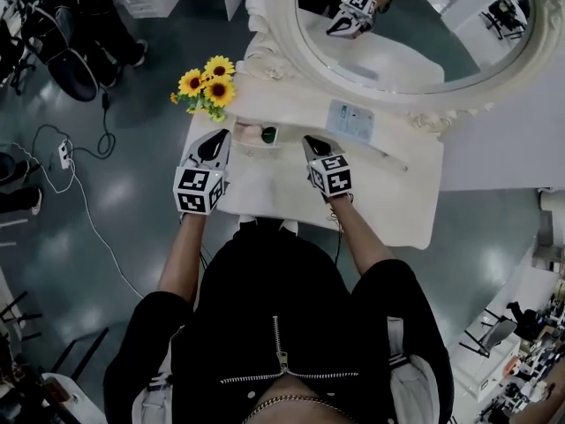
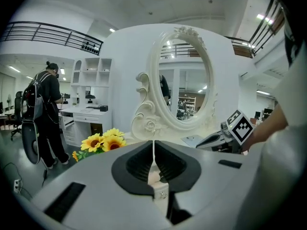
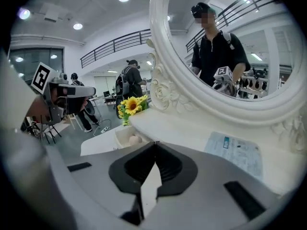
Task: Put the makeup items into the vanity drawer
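A small drawer stands open on the white vanity top, below the sunflowers. In it lie a pale pink rounded item and a dark green one. The right gripper view shows the same drawer with a beige egg-shaped item inside. My left gripper hovers just left of the drawer, its jaws shut on nothing. To the drawer's right my right gripper is also shut and empty. Each gripper shows in the other's view: left gripper, right gripper.
An ornate oval mirror rises at the back of the vanity. Sunflowers stand at its back left corner. A printed leaflet lies right of the drawer. A person with a backpack stands by a white desk to the left.
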### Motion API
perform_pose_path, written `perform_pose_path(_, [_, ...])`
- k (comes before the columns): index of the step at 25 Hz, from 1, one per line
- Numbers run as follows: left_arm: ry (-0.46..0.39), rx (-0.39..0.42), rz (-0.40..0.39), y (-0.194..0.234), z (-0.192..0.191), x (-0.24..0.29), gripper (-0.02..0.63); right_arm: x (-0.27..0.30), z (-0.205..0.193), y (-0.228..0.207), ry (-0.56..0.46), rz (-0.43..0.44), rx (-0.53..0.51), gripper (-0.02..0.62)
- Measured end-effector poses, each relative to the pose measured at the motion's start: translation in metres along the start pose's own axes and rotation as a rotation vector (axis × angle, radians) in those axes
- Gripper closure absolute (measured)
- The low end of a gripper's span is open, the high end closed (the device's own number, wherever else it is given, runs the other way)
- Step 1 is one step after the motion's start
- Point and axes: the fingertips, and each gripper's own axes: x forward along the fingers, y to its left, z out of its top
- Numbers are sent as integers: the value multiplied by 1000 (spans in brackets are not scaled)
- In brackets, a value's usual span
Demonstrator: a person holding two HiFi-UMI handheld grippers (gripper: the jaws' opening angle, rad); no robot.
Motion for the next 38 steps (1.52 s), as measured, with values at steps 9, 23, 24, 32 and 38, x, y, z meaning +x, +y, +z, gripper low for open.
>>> perform_pose_path(9, [-31, 37, -102, -41, 19, 24, 578, -80, 22, -47, -178, -183, 59, 589])
perform_pose_path(23, [-44, 57, -147, -69, 24, 27, 577, -141, 38, -60, -293, -270, 47, 591])
perform_pose_path(24, [-43, 56, -145, -69, 23, 27, 578, -141, 38, -59, -294, -270, 44, 591])
perform_pose_path(32, [-34, 54, -128, -63, 19, 25, 578, -130, 26, -60, -254, -261, 46, 591])
perform_pose_path(38, [-27, 52, -120, -58, 17, 24, 578, -126, 23, -57, -247, -250, 46, 591])
